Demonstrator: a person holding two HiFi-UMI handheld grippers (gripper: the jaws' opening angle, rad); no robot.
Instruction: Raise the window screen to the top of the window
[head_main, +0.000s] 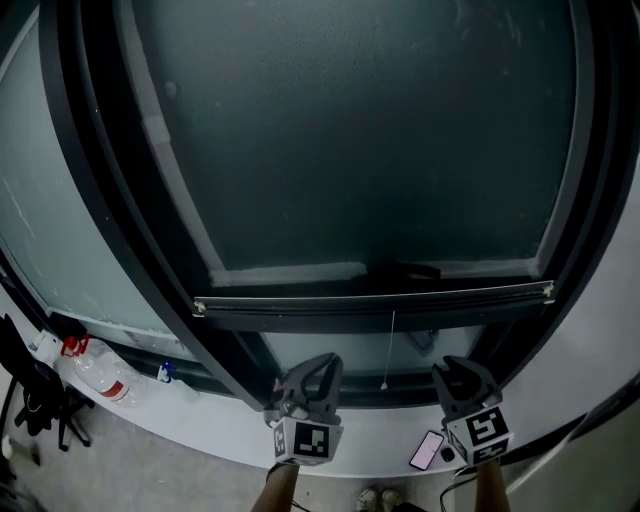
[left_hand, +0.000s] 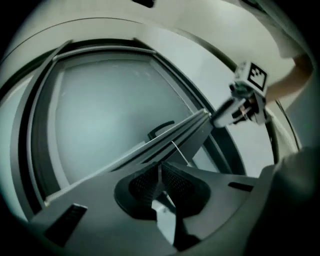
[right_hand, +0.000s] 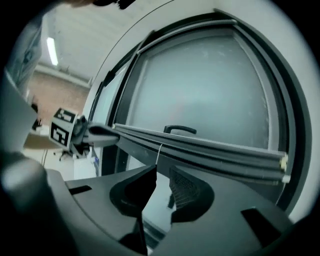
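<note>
The window screen's dark bottom bar runs across the lower window, with the mesh above it. A thin white pull cord hangs from the bar's middle. My left gripper is below the bar, left of the cord, shut with nothing between its pads. Right of the cord, my right gripper is also below the bar, with a narrow gap between its jaws and nothing held. Both gripper views show the bar and the cord just ahead.
A black handle sits on the frame just above the bar. On the white sill lie a phone near my right gripper and a plastic bottle at far left. Dark chairs stand at the lower left.
</note>
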